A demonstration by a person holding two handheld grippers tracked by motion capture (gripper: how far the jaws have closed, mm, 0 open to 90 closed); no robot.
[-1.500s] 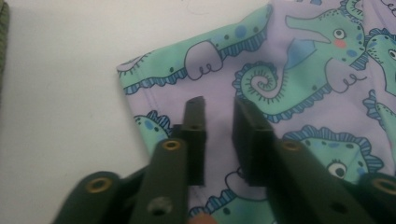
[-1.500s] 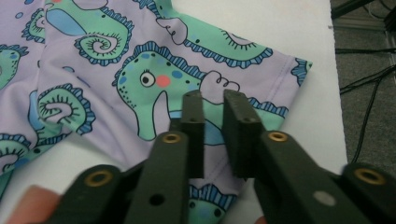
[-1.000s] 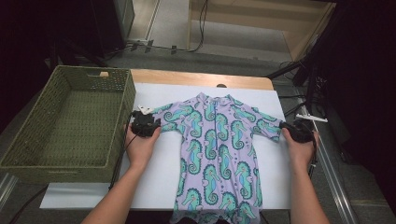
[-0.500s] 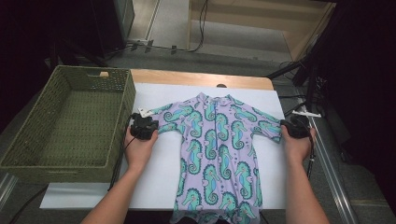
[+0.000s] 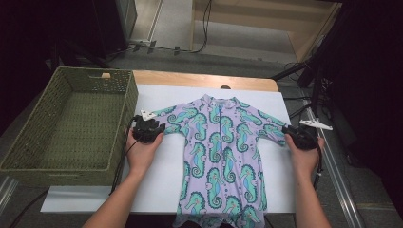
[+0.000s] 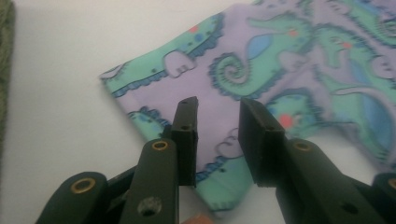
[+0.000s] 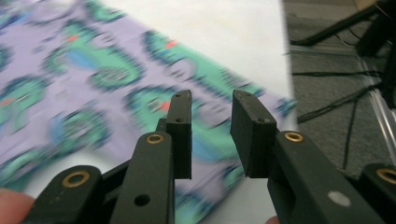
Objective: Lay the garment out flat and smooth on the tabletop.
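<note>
At the far left of the table stands a green woven basket (image 5: pixel 66 123), its long side just beside the white sheet (image 5: pixel 157 175) that covers the tabletop. Right of the basket, the left gripper (image 5: pixel 157 127) is held low at the end of the garment's left sleeve (image 6: pixel 187 84); in the left gripper view its jaws have just been opening and stand apart with a gap between the pads, the sleeve cloth lying beneath and between them, not pinched. In the middle of the sheet lies the seahorse-print baby suit (image 5: pixel 221 152), flat and face up, collar toward the far edge, legs reaching the near edge, both short sleeves spread sideways. At the right, the right gripper (image 5: pixel 291 133) sits at the end of the right sleeve (image 7: pixel 205 88), near the right edge of the sheet; its jaws too have just been opening and stand spread above the cloth, gripping nothing. The right gripper view is blurred.
</note>
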